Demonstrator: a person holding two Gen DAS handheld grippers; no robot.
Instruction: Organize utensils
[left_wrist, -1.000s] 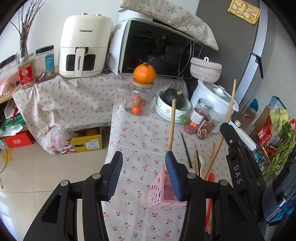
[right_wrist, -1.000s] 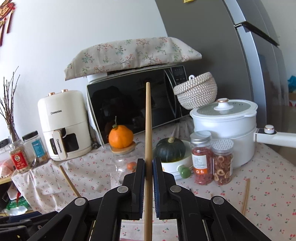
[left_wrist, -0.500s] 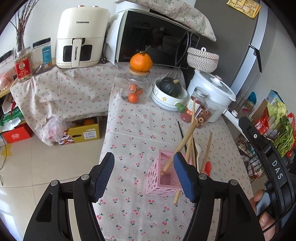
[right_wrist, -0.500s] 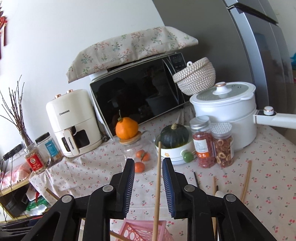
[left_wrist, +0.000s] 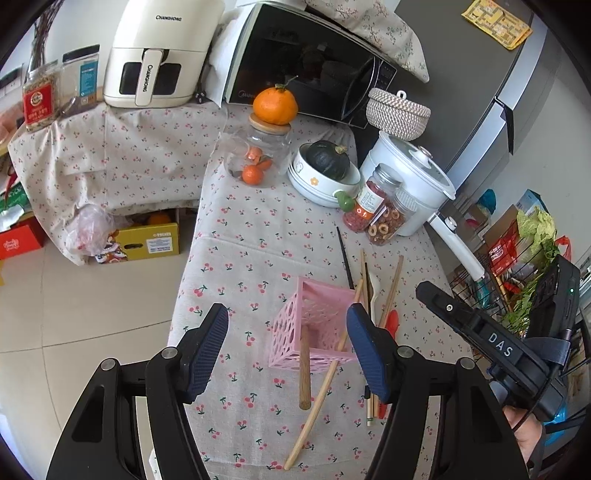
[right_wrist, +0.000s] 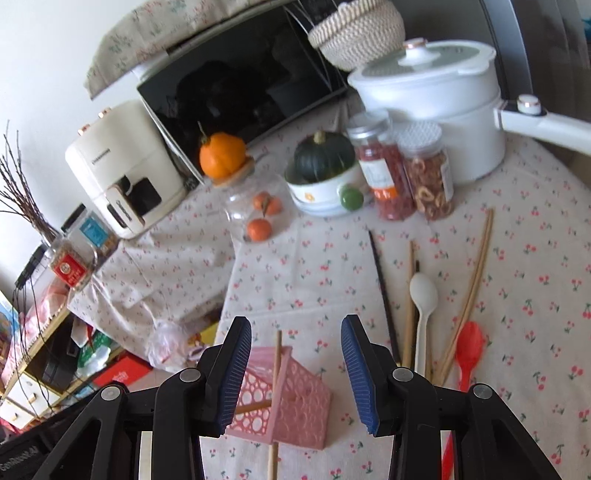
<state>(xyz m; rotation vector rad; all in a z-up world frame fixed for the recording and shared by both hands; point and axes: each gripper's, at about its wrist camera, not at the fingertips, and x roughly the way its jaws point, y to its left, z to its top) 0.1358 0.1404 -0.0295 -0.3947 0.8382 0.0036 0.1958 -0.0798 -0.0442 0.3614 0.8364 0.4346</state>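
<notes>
A pink perforated holder (left_wrist: 314, 325) stands on the cherry-print tablecloth (left_wrist: 236, 251); it also shows in the right wrist view (right_wrist: 291, 402). Two wooden sticks lean in it: a thick one (left_wrist: 304, 373) and a thin one (left_wrist: 321, 391). Loose on the cloth to its right lie wooden chopsticks (right_wrist: 469, 291), a black chopstick (right_wrist: 380, 284), a white spoon (right_wrist: 423, 302) and a red spoon (right_wrist: 469, 350). My left gripper (left_wrist: 286, 350) is open above the holder. My right gripper (right_wrist: 295, 373) is open and empty above the holder.
At the back of the table stand a glass jar (left_wrist: 258, 158) with an orange on top, a bowl holding a dark squash (left_wrist: 325, 166), two snack jars (left_wrist: 380, 206) and a white pot (left_wrist: 413, 177). The table's left edge drops to the floor.
My right gripper opened and let go of the long wooden stick, which now leans in the pink holder. Both grippers rose and tilted down over the holder.
</notes>
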